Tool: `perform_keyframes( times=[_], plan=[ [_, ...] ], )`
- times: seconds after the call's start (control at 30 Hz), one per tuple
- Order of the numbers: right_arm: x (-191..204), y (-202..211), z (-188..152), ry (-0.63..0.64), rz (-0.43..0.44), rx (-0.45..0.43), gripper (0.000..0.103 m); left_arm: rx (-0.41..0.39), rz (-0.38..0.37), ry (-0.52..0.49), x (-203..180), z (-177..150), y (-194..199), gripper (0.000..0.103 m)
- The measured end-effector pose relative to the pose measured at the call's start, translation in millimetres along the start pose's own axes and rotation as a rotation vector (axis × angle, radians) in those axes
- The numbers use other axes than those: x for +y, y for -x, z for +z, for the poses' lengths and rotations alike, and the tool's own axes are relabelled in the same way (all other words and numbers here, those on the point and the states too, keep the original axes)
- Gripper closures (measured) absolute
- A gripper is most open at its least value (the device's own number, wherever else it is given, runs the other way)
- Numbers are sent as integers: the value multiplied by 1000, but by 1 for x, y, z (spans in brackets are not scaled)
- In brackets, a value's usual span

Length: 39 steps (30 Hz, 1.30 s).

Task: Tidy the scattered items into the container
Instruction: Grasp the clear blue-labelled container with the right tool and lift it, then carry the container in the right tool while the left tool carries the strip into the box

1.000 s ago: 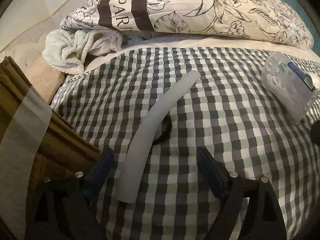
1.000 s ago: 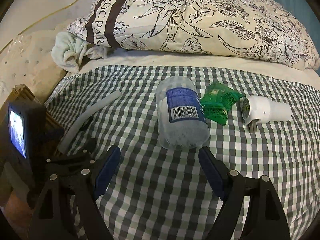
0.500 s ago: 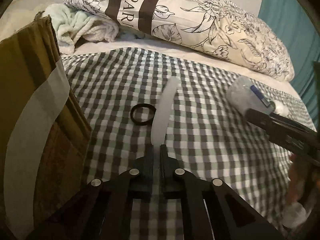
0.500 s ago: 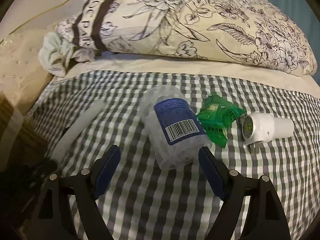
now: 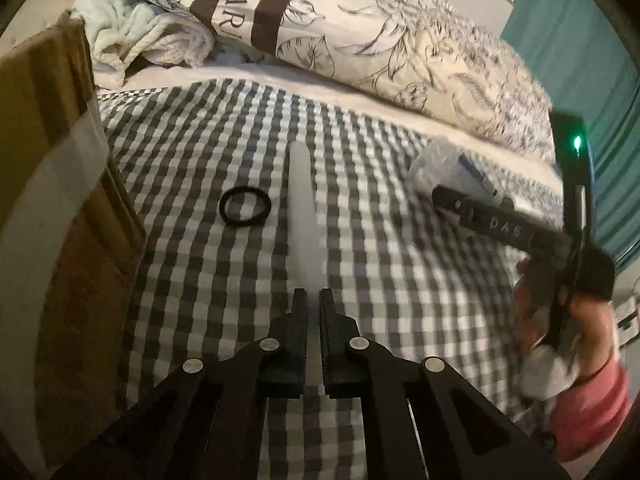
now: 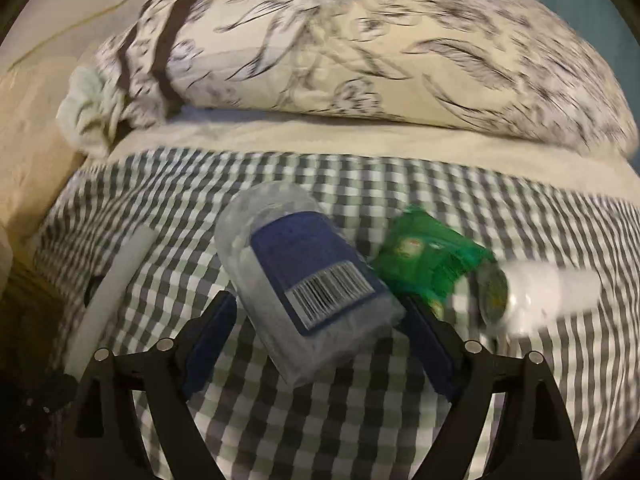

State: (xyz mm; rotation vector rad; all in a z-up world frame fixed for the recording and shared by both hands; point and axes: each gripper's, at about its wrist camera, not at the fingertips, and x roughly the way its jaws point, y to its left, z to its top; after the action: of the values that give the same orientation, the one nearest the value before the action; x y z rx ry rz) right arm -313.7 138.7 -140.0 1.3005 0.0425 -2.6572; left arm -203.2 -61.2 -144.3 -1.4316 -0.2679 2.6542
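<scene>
Item, tube [image 5: 304,216]: a second ago loose beside the ring [image 5: 245,206], now clenched in our left gripper [image 5: 313,300], ready for the box [image 5: 60,208] left of the ring. Item, jar [image 6: 308,292]: on the bed right of the ring, now between the spread jaws of our right gripper [image 6: 320,344], ungrasped.

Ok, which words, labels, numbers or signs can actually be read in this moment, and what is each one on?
"CPAR", cut off at the frame edge: on the striped band of the floral pillow.
"DAS": on the arm of the right gripper, letters faint.
Barcode and blue label on the clear plastic jar: too blurred to read.
Green packet: print blurred, unreadable.
White canister: end label unreadable.
</scene>
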Motion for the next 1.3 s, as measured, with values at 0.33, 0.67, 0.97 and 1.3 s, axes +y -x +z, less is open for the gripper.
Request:
perform_keyframes(
  times=[0.33, 0.67, 0.97, 1.3],
  plan=[
    [20, 32, -23, 84, -58, 0, 29, 22, -29, 57, 10, -1, -22, 98],
    [6, 100, -65, 15, 37, -5, 32, 37, -63, -14, -19, -12, 7, 98],
    [-2, 116, -76, -8, 41, -1, 33, 86, -23, -48, -28, -14, -23, 62],
    [1, 144, -77, 2, 61, -49, 37, -9, -41, -104, -41, -20, 26, 98]
  ],
)
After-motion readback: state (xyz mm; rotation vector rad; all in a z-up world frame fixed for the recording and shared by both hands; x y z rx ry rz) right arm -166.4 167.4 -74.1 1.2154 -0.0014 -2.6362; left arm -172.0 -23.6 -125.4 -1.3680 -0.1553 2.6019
